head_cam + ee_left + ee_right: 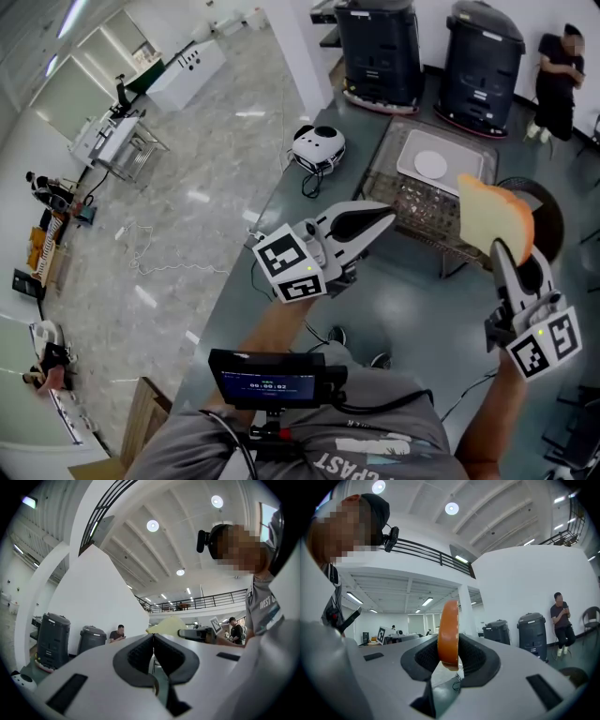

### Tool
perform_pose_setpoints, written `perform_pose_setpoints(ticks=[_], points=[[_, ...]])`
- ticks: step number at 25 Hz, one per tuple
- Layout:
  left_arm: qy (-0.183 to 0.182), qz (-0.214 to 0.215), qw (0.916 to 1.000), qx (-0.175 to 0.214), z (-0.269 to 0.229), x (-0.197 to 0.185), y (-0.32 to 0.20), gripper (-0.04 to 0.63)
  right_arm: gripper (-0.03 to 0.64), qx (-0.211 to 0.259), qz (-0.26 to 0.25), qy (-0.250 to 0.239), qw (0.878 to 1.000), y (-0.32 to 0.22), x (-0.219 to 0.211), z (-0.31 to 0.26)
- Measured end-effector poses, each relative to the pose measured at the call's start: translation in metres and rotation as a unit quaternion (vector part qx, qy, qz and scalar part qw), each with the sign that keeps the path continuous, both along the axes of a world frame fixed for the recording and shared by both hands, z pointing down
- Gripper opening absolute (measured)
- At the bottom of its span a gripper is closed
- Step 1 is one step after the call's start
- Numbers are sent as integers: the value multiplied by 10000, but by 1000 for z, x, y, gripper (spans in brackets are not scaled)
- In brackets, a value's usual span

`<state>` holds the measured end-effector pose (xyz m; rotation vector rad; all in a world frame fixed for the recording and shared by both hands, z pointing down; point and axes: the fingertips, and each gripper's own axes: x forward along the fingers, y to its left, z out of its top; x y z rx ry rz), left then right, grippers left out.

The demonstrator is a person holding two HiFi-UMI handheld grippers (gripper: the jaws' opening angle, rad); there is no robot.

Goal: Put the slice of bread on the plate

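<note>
Right gripper (497, 248) is pinching the bread slice (489, 216) upright by its lower edge, well apart from the plate (431, 165). Left gripper (382, 214) is sitting closed, empty. Judgement: slice needs tilting flat over the plate before letting go.

1. A black screen unit (269, 378) with blue digits is fitted at the chest.
2. Below it, a grey T-shirt (403, 441) with white lettering is worn.
3. Black cables (394, 406) are routed from its sides.
4. Above it, the left gripper (386, 215) and right gripper (498, 251) are shelled in pale grey, with black pads (140, 654).
5. Each is fitted with a white cube (289, 263) bearing black square markers.
</note>
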<state>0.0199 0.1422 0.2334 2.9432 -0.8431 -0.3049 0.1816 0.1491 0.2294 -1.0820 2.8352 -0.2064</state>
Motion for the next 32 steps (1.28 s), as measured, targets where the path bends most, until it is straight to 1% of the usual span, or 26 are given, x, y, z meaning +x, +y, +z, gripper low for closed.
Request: perform_pose_setpoints(ticks=[3, 7, 9, 16, 23, 32], points=[[-32, -13, 10000, 12, 5, -8, -7, 9, 94, -59, -5, 49, 10000, -8, -8, 9], [-110, -77, 9998, 110, 8, -32, -17, 9, 94, -57, 2, 114, 9999, -23, -34, 17], [-139, -78, 9997, 167, 6, -41, -30, 9, 94, -72, 55, 187, 9998, -34, -42, 13], [-245, 134, 9990, 354, 5, -64, -83, 9, 94, -126, 383, 367, 9985, -78, -66, 13], [-162, 374, 9985, 371, 11, -96, -128, 9, 94, -256, 658, 512, 9962, -119, -97, 22], [-91, 455, 9979, 447, 12, -134, -175, 9, 94, -309, 988, 585, 9929, -169, -122, 22]])
